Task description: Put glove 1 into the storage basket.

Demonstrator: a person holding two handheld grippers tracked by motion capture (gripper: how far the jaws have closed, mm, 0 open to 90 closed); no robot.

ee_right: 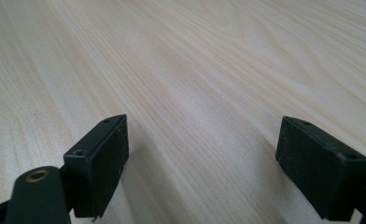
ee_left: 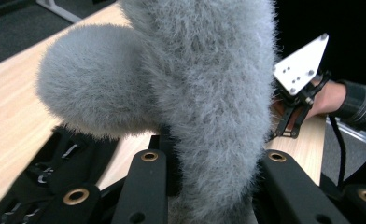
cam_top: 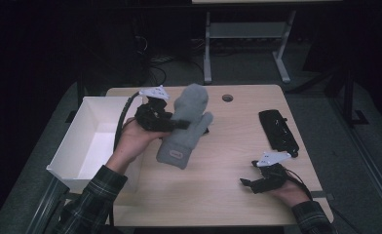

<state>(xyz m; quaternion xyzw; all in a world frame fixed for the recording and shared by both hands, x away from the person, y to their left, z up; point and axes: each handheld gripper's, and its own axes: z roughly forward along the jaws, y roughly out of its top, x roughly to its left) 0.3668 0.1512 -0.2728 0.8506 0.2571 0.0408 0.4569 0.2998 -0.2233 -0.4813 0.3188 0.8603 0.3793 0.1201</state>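
Mitten-lifting looks like the work in hand, with the white bin [cam_top: 89, 141] as the landmark for everything else. That bin sits off the left edge of the wooden surface [cam_top: 218, 195], its open top facing up, which I judge makes it the likely drop spot for soft items.

Just right of the bin, the left claw [cam_top: 181, 124] is clamped on a fuzzy grey mitten [cam_top: 186, 124], the jaws partly closed with the fabric pinched between them; in the left gripper view the fleece [ee_left: 209, 93] bulges up out of the black jaws and the thumb lobe sticks out to one side. The pinch sits around the mitten's middle, probably so cuff and fingertip end balance and neither drags. The left hand [cam_top: 133, 141] comes in from below with the forearm angled up and rightward, the claw pointing across the surface away from the bin, the mitten hanging slantwise, cuff lowest.

Farther right of the bin, a black glove-like item [cam_top: 277, 129] lies flat near the surface's right side, seemingly waiting.

Farthest from the bin, the right claw [cam_top: 247, 184] rests low by the near right corner, jaws spread wide with nothing between them, pointing leftward, the hand [cam_top: 289, 192] apparently parked out of the way
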